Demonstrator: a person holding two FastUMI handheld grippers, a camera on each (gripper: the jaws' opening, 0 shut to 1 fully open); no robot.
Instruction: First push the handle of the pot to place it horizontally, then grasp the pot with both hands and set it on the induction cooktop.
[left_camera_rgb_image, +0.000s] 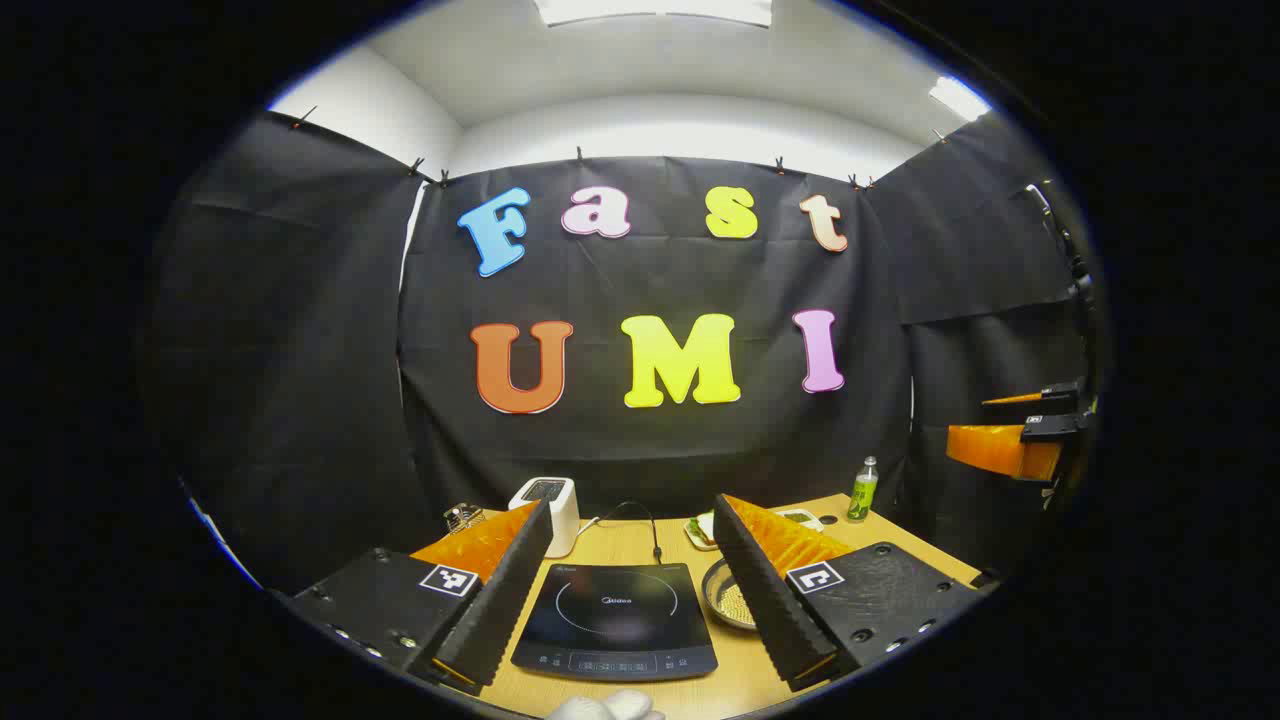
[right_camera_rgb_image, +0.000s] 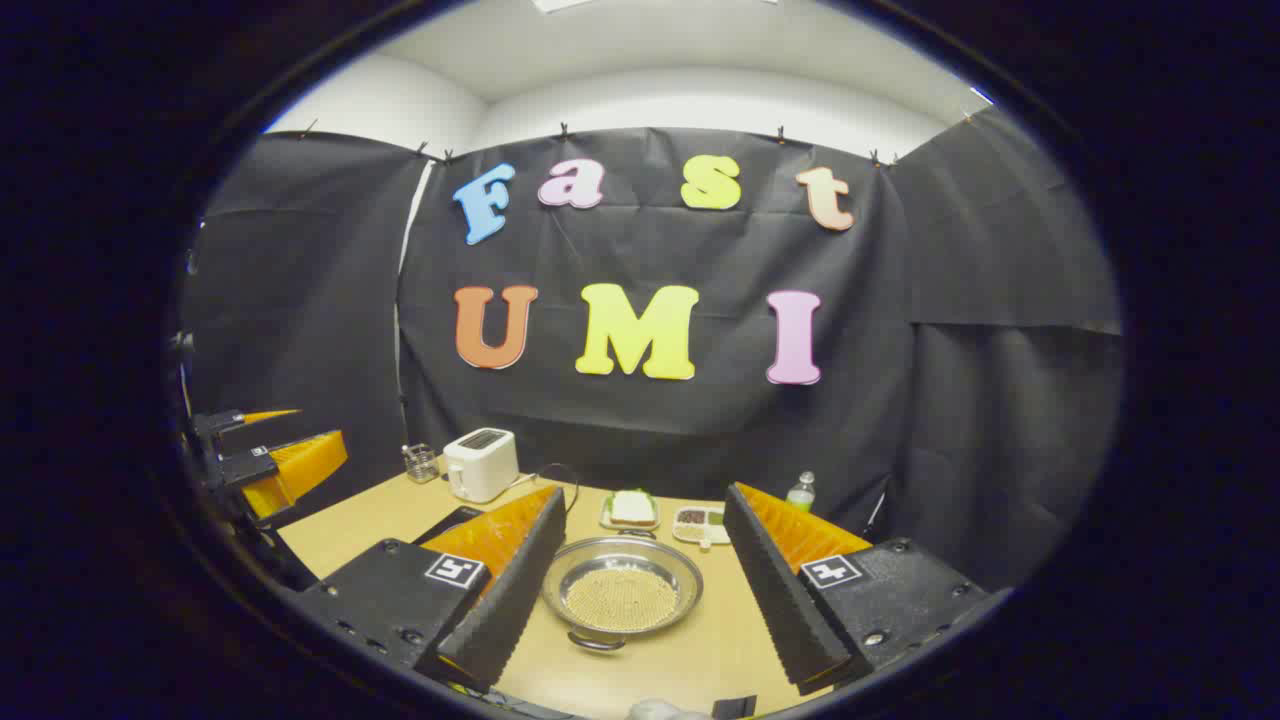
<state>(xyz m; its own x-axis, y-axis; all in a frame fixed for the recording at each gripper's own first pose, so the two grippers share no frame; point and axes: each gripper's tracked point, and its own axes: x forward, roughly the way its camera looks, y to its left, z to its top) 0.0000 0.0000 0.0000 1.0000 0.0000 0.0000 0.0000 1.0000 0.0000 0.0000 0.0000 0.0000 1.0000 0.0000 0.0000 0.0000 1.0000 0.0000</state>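
Left gripper view: the left gripper (left_camera_rgb_image: 632, 585) is held wide open above the table (left_camera_rgb_image: 640, 540), nothing between its fingers. The induction cooktop (left_camera_rgb_image: 615, 620) is framed in the gap, lying flat on the wood, its cord running off toward 12 o'clock. The pot (left_camera_rgb_image: 728, 597) is seen at about 3 o'clock of the cooktop, just beside it, partly hidden behind the right-hand finger. A white toaster (left_camera_rgb_image: 548, 512) stands at 11 o'clock of the cooktop near the wall, with a small wire holder (left_camera_rgb_image: 460, 517) beyond it. A green bottle (left_camera_rgb_image: 862, 490) stands at 2 o'clock at the table's far edge; a plate with food (left_camera_rgb_image: 702, 530) lies between bottle and toaster. The right gripper (left_camera_rgb_image: 1010, 425) is seen far off at 3 o'clock, raised clear of the table, jaws apart.

Right gripper view: the right gripper (right_camera_rgb_image: 648, 580) is likewise spread wide and empty. The pot (right_camera_rgb_image: 621, 597) sits on the table between its fingers, untouched, a shallow metal pan with a pale textured bottom; one loop handle (right_camera_rgb_image: 596, 642) points to 6 o'clock. A sandwich plate (right_camera_rgb_image: 630, 508) and a small divided dish (right_camera_rgb_image: 699, 523) lie at 12 o'clock of the pot. The left gripper (right_camera_rgb_image: 275, 440) is seen at 9 o'clock, above the table, open.
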